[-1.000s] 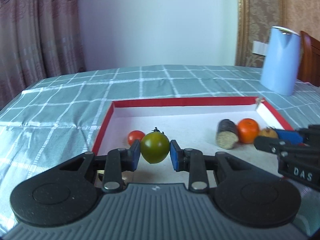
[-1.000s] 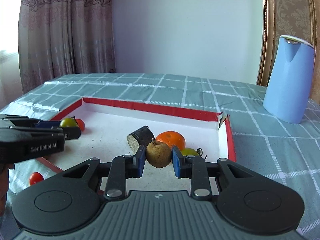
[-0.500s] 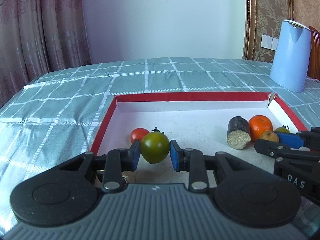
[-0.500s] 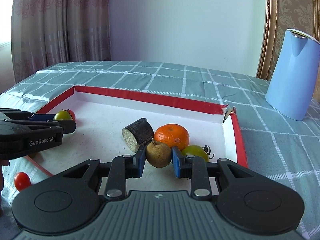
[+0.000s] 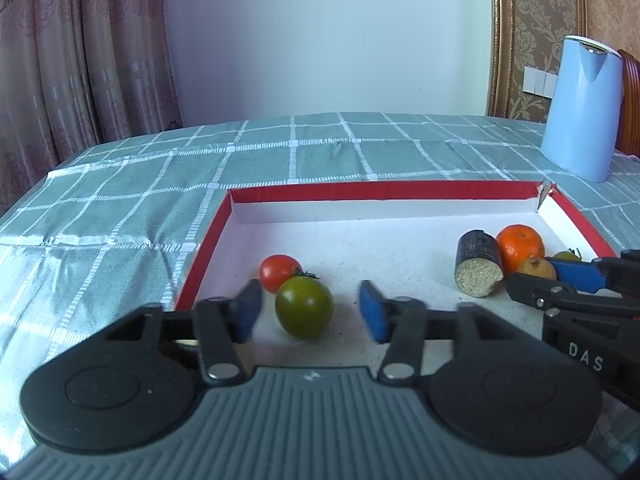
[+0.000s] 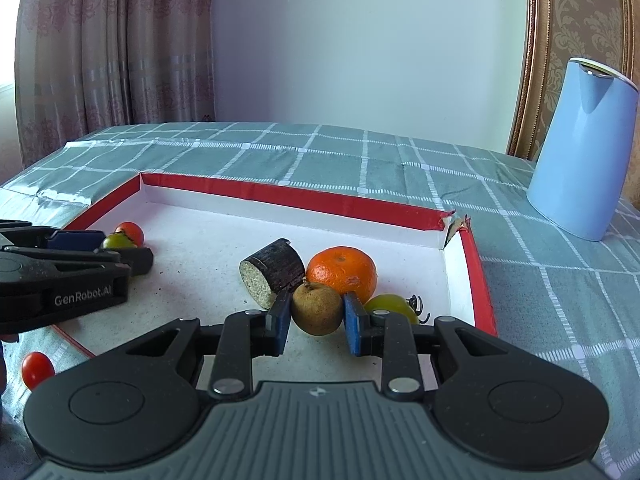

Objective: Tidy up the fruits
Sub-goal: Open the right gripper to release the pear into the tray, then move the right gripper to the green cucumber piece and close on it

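Left gripper (image 5: pixel 310 310) wide open, green tomato (image 5: pixel 304 307) sits loose between its pads on the tray (image 5: pixel 384 191) floor, lower centre of frame, touching a red tomato (image 5: pixel 279 273). Right gripper (image 6: pixel 314 316) clamped on the brown fruit (image 6: pixel 316 309), centre frame, orange (image 6: pixel 343 272) just behind.
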